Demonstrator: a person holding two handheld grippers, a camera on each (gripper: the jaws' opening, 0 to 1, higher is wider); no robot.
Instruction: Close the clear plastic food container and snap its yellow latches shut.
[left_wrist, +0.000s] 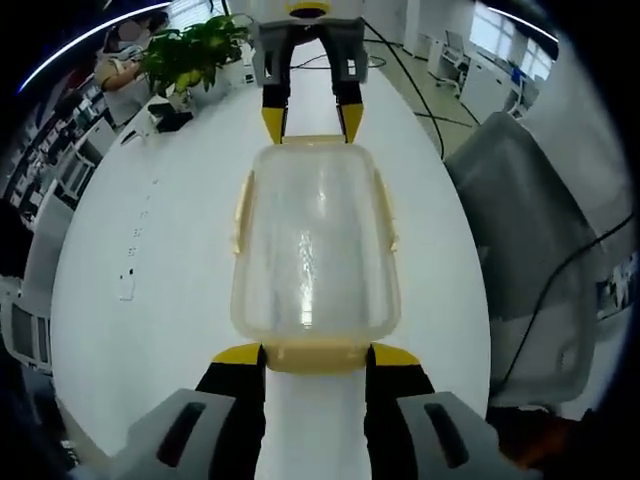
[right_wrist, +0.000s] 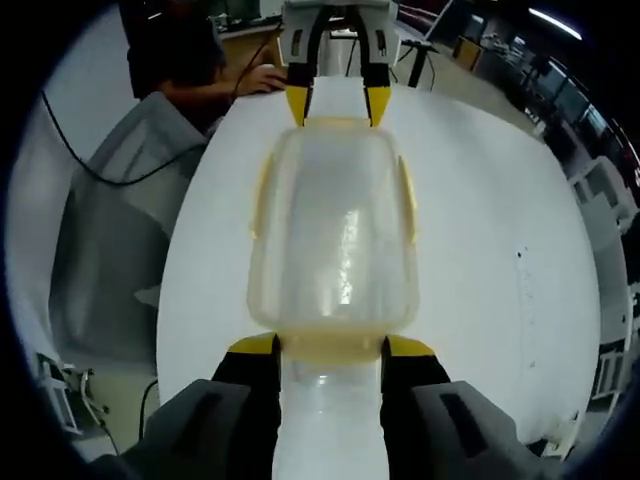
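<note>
in the left gripper view the left tongs (left_wrist: 316, 356) rise from 6 o'clock, their yellow tips spread to either side of the near end latch (left_wrist: 315, 354) of the box (left_wrist: 315, 245), which lies lengthwise on the white tabletop (left_wrist: 150, 240) with its lid on. the side latches (left_wrist: 243, 212) at 9 and 3 o'clock sit along the box's flanks; whether they are snapped down cannot be told. at 12 o'clock, past the far end, the right tongs (left_wrist: 311, 122) point back, spread, tips just at the far end latch. beyond, a potted plant (left_wrist: 195, 50) at 11 o'clock and a grey chair (left_wrist: 530, 250) at 3 o'clock. in the right gripper view the right tongs (right_wrist: 330, 345) are spread around the box's (right_wrist: 335, 235) near end latch (right_wrist: 330, 345), the left tongs (right_wrist: 338, 103) opposite at 12 o'clock.
</note>
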